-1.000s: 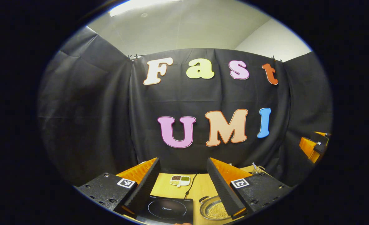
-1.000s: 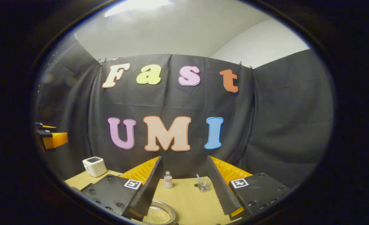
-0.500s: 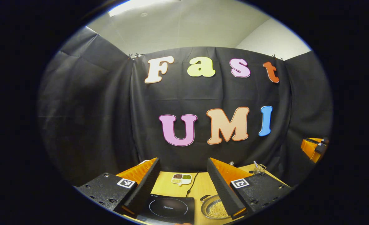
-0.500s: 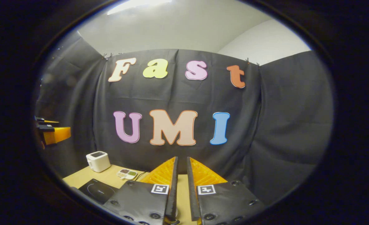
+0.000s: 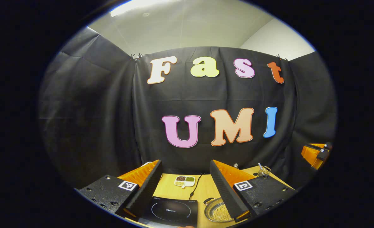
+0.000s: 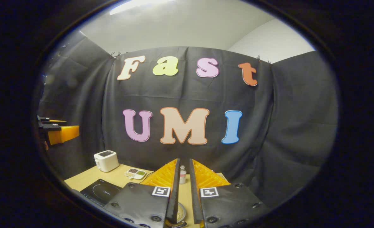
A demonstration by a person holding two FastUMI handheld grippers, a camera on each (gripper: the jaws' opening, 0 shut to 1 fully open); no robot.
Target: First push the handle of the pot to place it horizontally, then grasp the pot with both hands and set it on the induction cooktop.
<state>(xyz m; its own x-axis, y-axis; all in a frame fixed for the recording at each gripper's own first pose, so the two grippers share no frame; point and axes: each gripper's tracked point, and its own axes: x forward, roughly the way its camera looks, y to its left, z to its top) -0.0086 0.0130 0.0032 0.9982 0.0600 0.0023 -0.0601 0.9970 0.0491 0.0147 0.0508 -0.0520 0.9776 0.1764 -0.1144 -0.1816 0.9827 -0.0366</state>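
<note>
In the left gripper view, the black induction cooktop lies on the wooden table, low between my fingers. To its right sits the metal pot with yellow grains inside and a dark handle at its far left rim; my right finger partly covers it. My left gripper is open, held above the table with nothing in it. My right gripper is shut with nothing held. Through its narrow slit a bit of the pot's rim shows below. The cooktop lies to its lower left.
A white toaster and a small compartment dish stand at the back left of the table. A small bottle and a glass cup stand at the back. A cable runs back from the cooktop.
My right gripper closed its fingers and swung so that the cooktop and toaster came into its view. The left gripper has barely moved.
</note>
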